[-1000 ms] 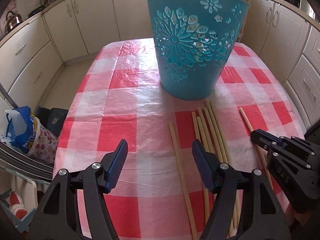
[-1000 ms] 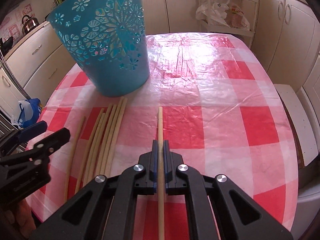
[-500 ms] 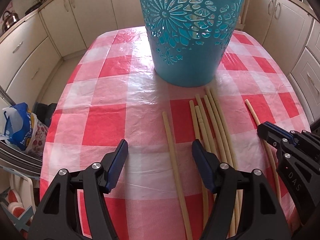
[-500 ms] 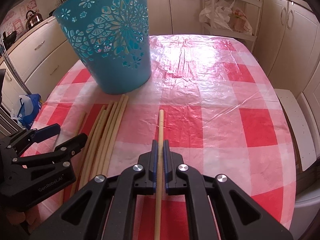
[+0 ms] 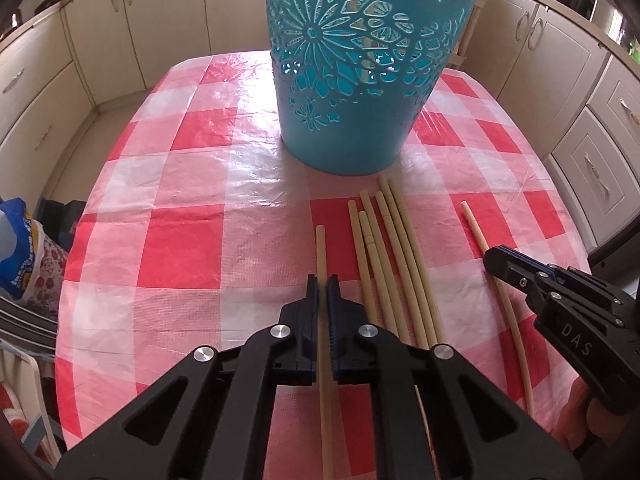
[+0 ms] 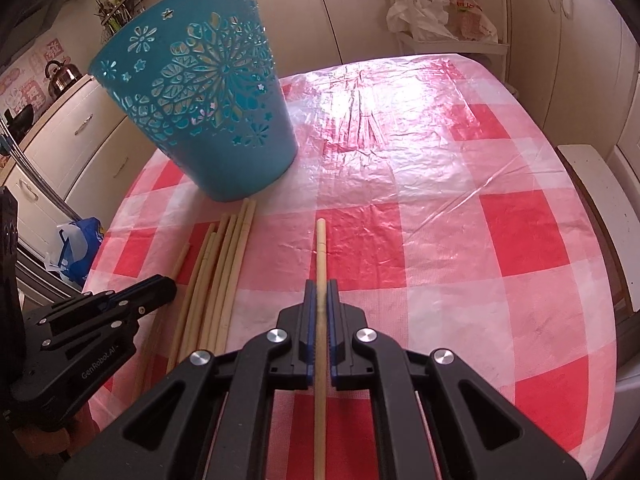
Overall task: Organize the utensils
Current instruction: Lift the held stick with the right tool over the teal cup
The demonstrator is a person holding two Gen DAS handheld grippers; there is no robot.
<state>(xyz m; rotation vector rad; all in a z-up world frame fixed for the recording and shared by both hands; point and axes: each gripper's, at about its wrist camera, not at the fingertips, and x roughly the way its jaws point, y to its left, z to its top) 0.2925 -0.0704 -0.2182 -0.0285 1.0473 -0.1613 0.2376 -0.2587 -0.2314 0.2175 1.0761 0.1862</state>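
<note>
Pale wooden chopsticks lie on a red-and-white checked tablecloth [image 5: 180, 248] in front of a tall teal cut-out basket [image 5: 360, 80]. My left gripper [image 5: 322, 284] is shut on the lone chopstick [image 5: 321, 248] left of the bundle [image 5: 384, 248], its tip pointing at the basket. In the right wrist view my right gripper [image 6: 320, 286] is shut on a separate chopstick [image 6: 320, 248] to the right of the same bundle [image 6: 224, 264]. The basket [image 6: 208, 112] stands upright beyond it. Each gripper shows at the edge of the other's view: the right gripper [image 5: 490, 258], the left gripper [image 6: 164, 284].
Cream kitchen cabinets [image 5: 100, 40] ring the table. A blue bag [image 6: 80, 248] sits on the floor off the table's left edge. A white bench [image 6: 600, 208] stands by the right edge. Plastic bags [image 6: 436, 8] rest on a shelf behind.
The left gripper's jaws, wide apart before, have closed on the lone chopstick. The right gripper stays clamped on its chopstick in much the same place.
</note>
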